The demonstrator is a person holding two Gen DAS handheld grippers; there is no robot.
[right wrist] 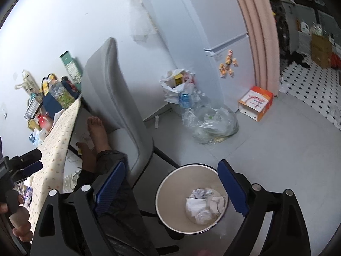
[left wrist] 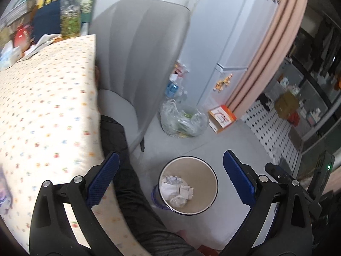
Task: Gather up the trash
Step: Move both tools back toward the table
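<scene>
A round waste bin (left wrist: 168,177) with a pale inside stands on the grey floor, straight below both grippers. Crumpled white paper and a clear wrapper (left wrist: 178,191) lie at its bottom. My left gripper (left wrist: 170,155) hangs above the bin, open wide, with nothing between its blue pads. In the right wrist view the same bin (right wrist: 170,194) holds the crumpled trash (right wrist: 202,204), and my right gripper (right wrist: 171,163) is open and empty above it. The left gripper (right wrist: 34,162) also shows at that view's left edge, held by a hand (right wrist: 20,219).
A table with a dotted cloth (left wrist: 46,111) and a grey chair (left wrist: 140,49) stand to the left. A person's dark trouser leg (left wrist: 127,183) and bare foot (right wrist: 97,132) lie between them. A clear bag of waste (left wrist: 184,121), an orange-and-white box (left wrist: 221,118) and a fridge (left wrist: 230,32) stand beyond the bin.
</scene>
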